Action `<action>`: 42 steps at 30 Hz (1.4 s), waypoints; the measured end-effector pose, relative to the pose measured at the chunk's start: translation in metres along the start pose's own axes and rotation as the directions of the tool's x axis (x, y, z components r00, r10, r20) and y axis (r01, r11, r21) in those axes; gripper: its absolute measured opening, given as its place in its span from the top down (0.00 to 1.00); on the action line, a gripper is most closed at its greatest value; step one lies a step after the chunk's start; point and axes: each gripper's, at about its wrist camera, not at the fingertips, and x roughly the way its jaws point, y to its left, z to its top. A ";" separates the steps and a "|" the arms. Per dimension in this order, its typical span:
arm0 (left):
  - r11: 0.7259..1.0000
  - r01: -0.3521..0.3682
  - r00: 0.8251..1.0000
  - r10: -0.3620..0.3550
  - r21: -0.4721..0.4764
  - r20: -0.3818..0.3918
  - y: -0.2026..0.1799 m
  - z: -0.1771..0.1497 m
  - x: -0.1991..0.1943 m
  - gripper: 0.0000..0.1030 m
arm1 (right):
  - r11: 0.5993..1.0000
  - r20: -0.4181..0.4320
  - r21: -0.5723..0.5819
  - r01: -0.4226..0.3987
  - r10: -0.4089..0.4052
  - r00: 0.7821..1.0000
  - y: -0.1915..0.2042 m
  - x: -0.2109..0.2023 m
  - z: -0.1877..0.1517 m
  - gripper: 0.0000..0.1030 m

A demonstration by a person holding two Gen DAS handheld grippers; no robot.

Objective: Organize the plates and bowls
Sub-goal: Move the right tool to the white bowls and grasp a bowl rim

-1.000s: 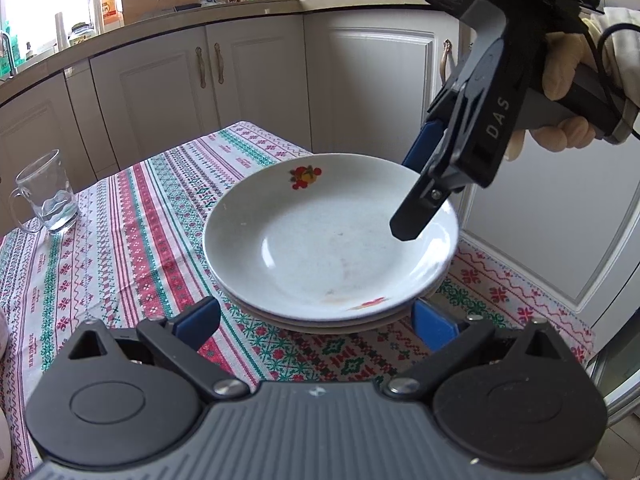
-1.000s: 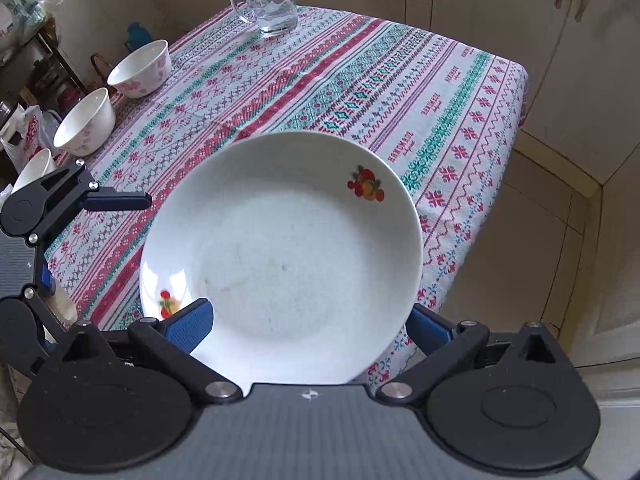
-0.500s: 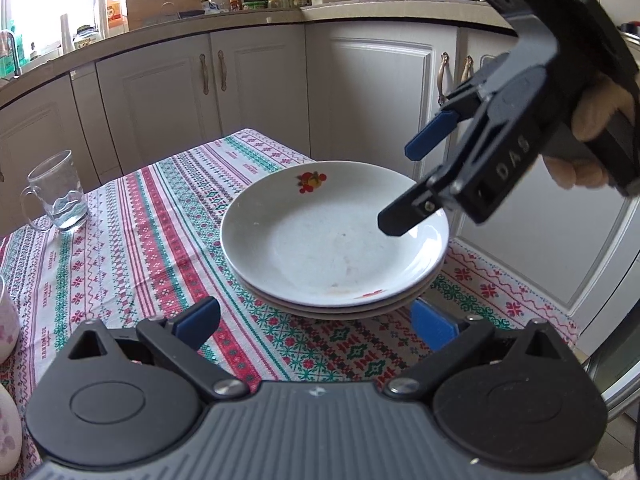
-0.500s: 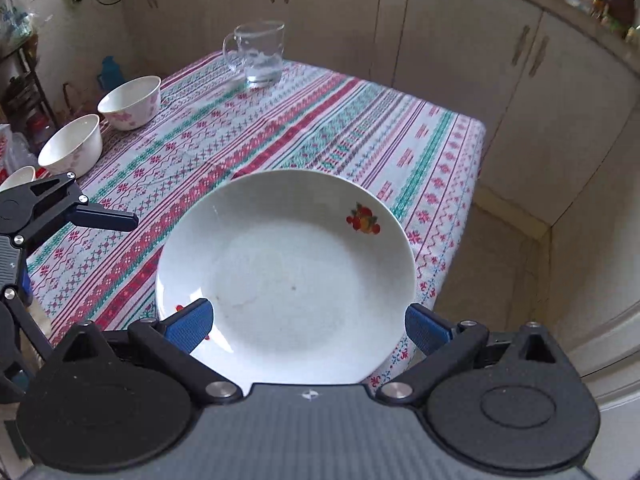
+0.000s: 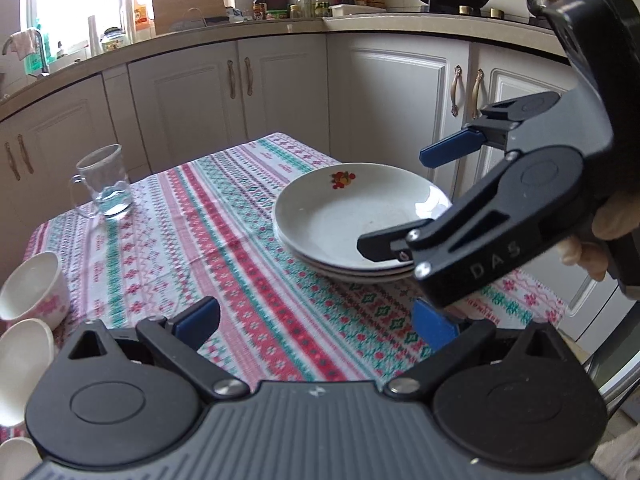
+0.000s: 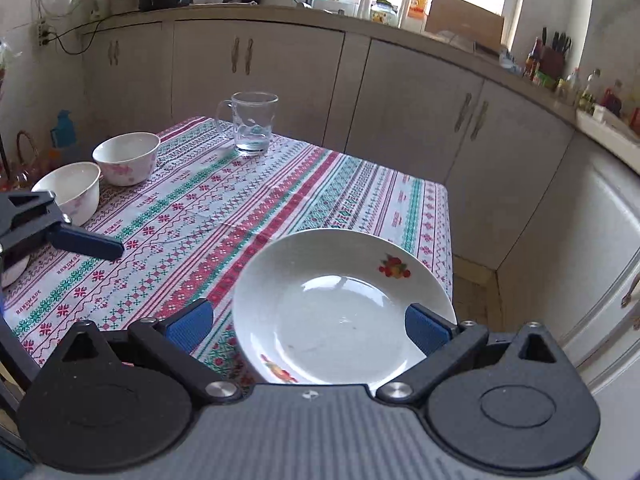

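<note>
Three plates (image 5: pixel 360 216) look stacked at the table's (image 5: pixel 224 240) corner nearest the cupboards, so I'd say the bowls (image 6: pixel 126 158) are next, and they sit well apart on the opposite edge, off to the left. Left gripper (image 5: pixel 316 322) is nearer them, hanging low over the cloth with jaws wide open and empty. Right gripper (image 6: pixel 308 322) hovers above the stack, jaws also spread, gripping nothing.

Glossy glazed ceramic plates (image 5: pixel 352 216); matt woven tablecloth (image 5: pixel 224 248); clear smooth glass mug (image 5: pixel 105 180).
</note>
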 end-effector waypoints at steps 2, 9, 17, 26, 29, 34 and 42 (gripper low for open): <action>1.000 -0.019 1.000 0.019 0.004 0.000 0.006 -0.007 -0.011 0.01 | 1.000 0.026 -0.027 0.000 0.000 1.000 0.016 -0.005 -0.001 0.00; 0.999 -0.047 0.998 0.047 -0.027 -0.032 0.037 -0.033 -0.051 0.01 | 0.996 0.094 -0.001 -0.092 0.091 0.991 0.051 -0.018 0.000 0.00; 0.988 -0.137 0.989 0.132 -0.077 -0.060 0.081 -0.064 -0.098 0.01 | 0.955 0.098 -0.138 -0.263 0.277 0.956 0.106 -0.010 0.005 0.00; 0.985 -0.152 0.981 0.142 -0.076 -0.131 0.128 -0.111 -0.128 0.01 | 0.853 0.037 -0.281 -0.440 0.467 0.883 0.172 0.008 0.011 0.00; 0.989 -0.144 0.977 0.135 -0.044 -0.163 0.139 -0.126 -0.128 0.01 | 0.836 0.026 -0.284 -0.469 0.496 0.868 0.186 0.015 0.015 0.00; 0.991 -0.135 0.975 0.129 -0.019 -0.180 0.150 -0.139 -0.115 0.02 | 0.805 0.000 -0.271 -0.527 0.548 0.837 0.203 0.025 0.024 0.00; 0.995 -0.096 0.985 0.098 0.017 -0.145 0.155 -0.140 -0.108 0.08 | 0.738 -0.051 -0.270 -0.619 0.631 0.774 0.223 0.037 0.036 0.00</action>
